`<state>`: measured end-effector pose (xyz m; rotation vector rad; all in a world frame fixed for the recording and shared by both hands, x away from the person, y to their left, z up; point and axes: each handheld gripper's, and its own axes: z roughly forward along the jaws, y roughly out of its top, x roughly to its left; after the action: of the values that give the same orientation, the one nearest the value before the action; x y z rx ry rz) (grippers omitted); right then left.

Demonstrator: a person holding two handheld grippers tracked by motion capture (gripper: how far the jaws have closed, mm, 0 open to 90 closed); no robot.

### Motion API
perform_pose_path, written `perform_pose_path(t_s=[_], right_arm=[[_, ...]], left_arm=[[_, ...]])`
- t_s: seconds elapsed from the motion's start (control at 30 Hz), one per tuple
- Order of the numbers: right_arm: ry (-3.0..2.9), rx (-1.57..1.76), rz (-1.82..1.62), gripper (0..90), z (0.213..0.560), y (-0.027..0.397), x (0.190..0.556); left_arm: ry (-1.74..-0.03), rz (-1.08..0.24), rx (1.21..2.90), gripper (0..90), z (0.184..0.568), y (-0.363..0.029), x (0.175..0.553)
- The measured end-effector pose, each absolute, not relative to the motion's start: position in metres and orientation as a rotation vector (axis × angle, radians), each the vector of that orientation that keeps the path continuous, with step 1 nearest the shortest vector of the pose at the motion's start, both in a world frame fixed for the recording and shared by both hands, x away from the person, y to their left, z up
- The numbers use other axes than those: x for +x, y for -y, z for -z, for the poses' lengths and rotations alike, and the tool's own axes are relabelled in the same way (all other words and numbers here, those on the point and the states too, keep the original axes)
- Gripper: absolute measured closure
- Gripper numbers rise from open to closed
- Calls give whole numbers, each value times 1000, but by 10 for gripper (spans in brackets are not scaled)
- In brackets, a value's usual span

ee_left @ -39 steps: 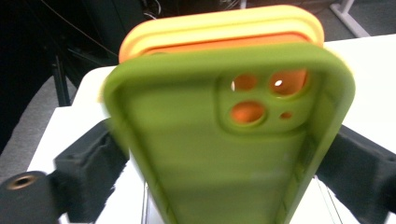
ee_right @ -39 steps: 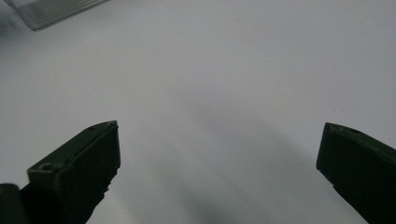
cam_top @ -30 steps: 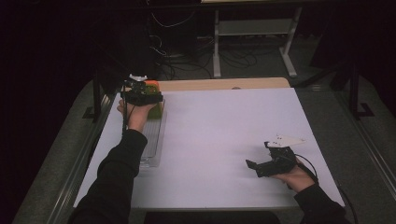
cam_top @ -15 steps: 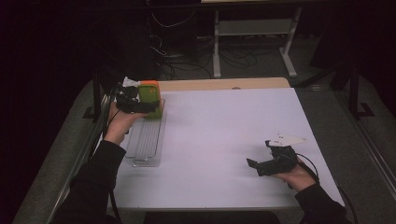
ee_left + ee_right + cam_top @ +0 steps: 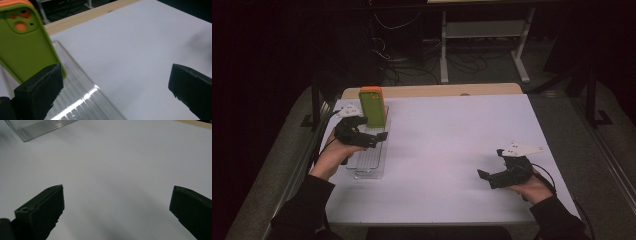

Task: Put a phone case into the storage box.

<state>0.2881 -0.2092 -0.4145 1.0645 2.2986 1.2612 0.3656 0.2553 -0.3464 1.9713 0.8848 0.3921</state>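
At the left of the frame, the left claw [image 5: 379,136] gapes wide and empty over a clear tray [image 5: 368,162], beside an upright green phone [image 5: 371,107]. At lower right, the right claw [image 5: 486,175] rests wide open and empty on the white counter [image 5: 447,150].

Table: white top [image 5: 447,150], with a wooden strip along its far edge.
Tray: clear ribbed tray [image 5: 368,160] at the left, running near to far.
Phone: green case with an orange rim [image 5: 372,106], upright at the tray's far end — leaning slightly.
Left gripper: [image 5: 374,136] over the tray, just near of the phone; its jaws point right.
Right gripper: [image 5: 492,175] low over the bare top at the near right — well apart from the tray.
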Motion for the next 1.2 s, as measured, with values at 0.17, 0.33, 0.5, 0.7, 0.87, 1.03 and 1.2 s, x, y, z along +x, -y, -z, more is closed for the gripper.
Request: perform_pose_path(t_s=[0.17,0.33,0.5,0.7,0.87,1.03,1.2], right_arm=[[-2302,1059,-1259,0,414,208,288],[-2303,1049,-1268,0,414,208,287],[-2308,1031,-1267,0,413,208,287],[-2311,1037,-1267,0,413,208,286],[-2313,1026,-1266,0,413,207,286],[-2316,1023,-1259,0,414,206,286],[-2318,1034,-1258,0,414,206,285]], left_arm=[[-823,-357,1982,0,353,-256,350],[-771,-341,2014,0,363,-256,335],[-748,-338,2028,0,373,-255,322],[-732,-330,2042,0,384,-256,315],[-727,-327,2054,0,390,-256,312],[-722,-314,2071,0,395,-255,311],[-725,-308,2073,0,396,-253,311]])
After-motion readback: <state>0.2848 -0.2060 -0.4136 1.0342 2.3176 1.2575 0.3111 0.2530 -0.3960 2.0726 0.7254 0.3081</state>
